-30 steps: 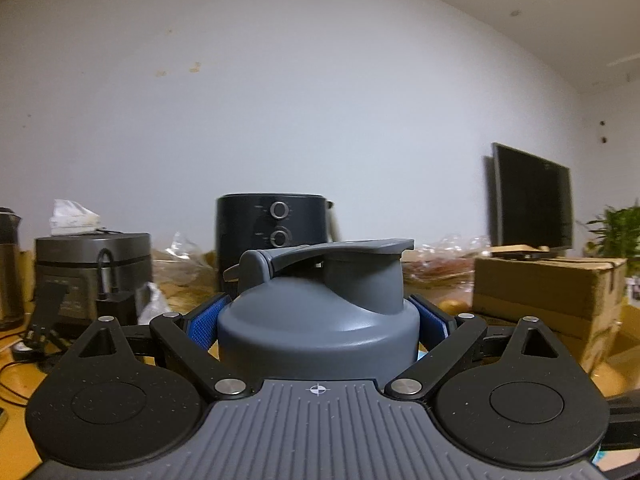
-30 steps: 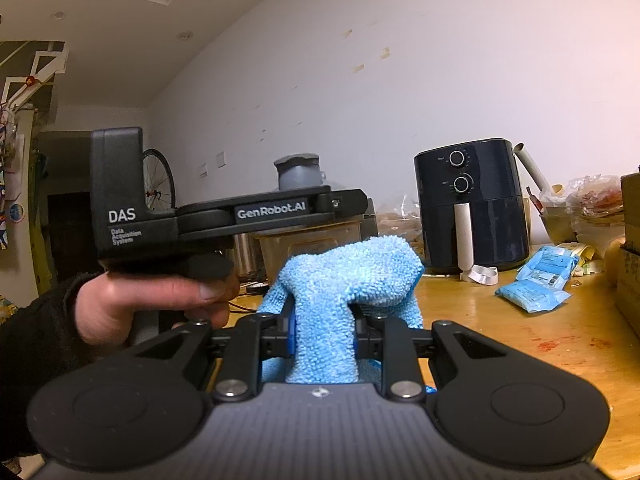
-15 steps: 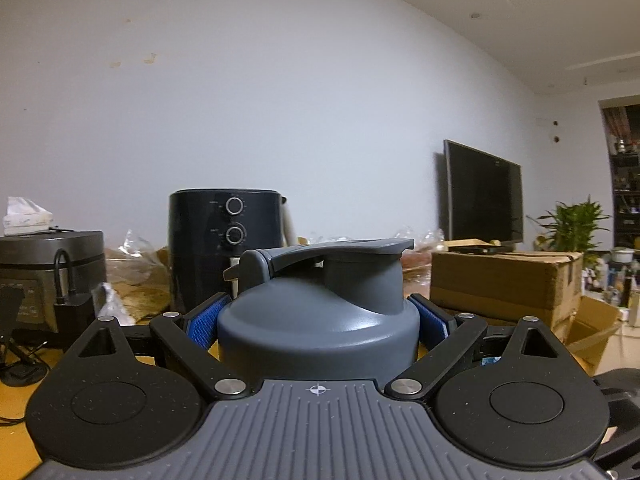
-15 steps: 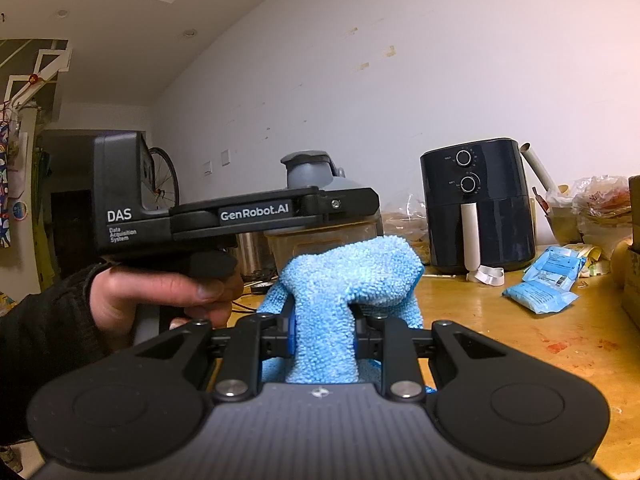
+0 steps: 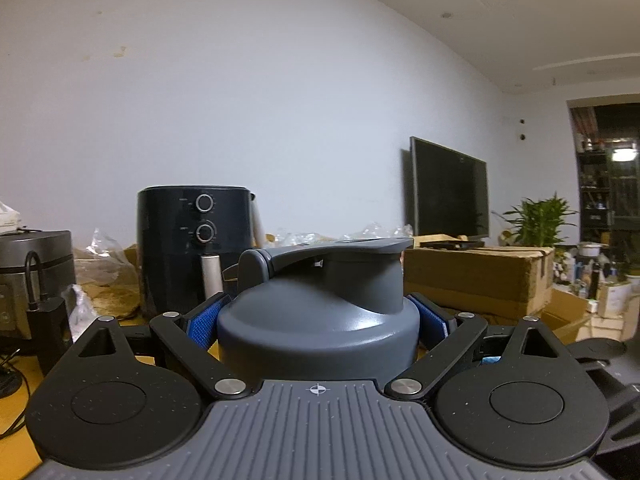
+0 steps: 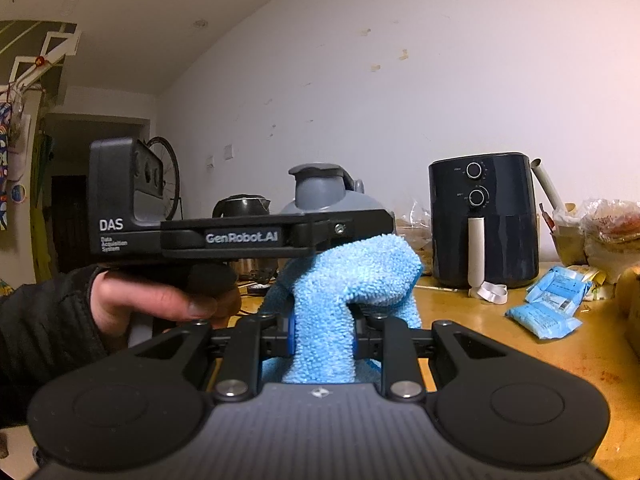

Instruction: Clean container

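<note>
Right tool point(image 6: 322, 344) pinches blue cloth point(image 6: 352, 280); left tool point(image 5: 318, 316) clamps grey container point(image 5: 320, 320).

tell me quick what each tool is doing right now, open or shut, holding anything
Left tool: shut on the grey container, at its lid.
Right tool: shut on the blue cloth.

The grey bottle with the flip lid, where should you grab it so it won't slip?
Grip the grey bottle around its wide round shoulder, below the narrow spout cap, coming from the two sides. That band is wide and even, so the blue pads sit flat on it. The left tool already holds it there; the sloped cap above would probably slip.
</note>
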Demonstrator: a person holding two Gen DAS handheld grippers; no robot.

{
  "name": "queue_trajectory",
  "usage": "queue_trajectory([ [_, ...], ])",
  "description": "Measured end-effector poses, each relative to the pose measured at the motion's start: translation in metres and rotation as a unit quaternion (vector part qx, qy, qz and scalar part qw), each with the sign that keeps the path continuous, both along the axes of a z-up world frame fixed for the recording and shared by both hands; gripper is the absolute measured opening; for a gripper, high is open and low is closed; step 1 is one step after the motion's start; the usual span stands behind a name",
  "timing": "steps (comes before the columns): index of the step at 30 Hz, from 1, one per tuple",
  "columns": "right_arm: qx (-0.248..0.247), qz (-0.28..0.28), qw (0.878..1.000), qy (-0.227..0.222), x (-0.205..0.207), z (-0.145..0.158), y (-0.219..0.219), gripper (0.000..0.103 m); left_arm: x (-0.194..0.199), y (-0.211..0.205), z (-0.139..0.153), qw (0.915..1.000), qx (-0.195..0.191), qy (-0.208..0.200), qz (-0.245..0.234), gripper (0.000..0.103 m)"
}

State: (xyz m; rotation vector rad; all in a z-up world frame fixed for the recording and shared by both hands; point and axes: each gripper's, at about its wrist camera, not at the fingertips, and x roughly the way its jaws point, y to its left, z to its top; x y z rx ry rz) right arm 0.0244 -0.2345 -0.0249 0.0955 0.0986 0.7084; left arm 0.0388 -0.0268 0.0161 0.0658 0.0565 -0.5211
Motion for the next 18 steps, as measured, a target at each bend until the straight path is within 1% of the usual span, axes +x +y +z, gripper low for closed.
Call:
queue_trajectory([
  [6,-0.013,-0.004,1.000,-0.007,0.002,0.008,0.005,0.022,0.004,0.003,0.002,0.9997,0.007,0.007,-0.022,0.095],
  [11,-0.034,-0.004,0.999,-0.003,0.004,0.018,0.007,0.023,0.008,0.003,0.004,0.9992,0.013,0.013,-0.035,0.095],
  [12,-0.043,-0.007,0.999,-0.001,0.005,0.021,0.009,0.025,0.009,0.004,0.004,0.9991,0.014,0.014,-0.038,0.095],
  [14,-0.061,-0.013,0.998,0.002,0.007,0.026,0.012,0.027,0.011,0.006,0.004,0.9988,0.014,0.015,-0.044,0.095],
  [15,-0.064,-0.018,0.998,0.002,0.007,0.027,0.014,0.032,0.011,0.008,0.004,0.9986,0.013,0.015,-0.048,0.095],
  [17,-0.067,-0.025,0.997,0.001,0.007,0.028,0.017,0.029,0.013,0.010,0.004,0.9984,0.012,0.019,-0.052,0.095],
  [18,-0.060,-0.024,0.998,-0.001,0.007,0.026,0.016,0.027,0.013,0.011,0.004,0.9983,0.012,0.020,-0.054,0.095],
])
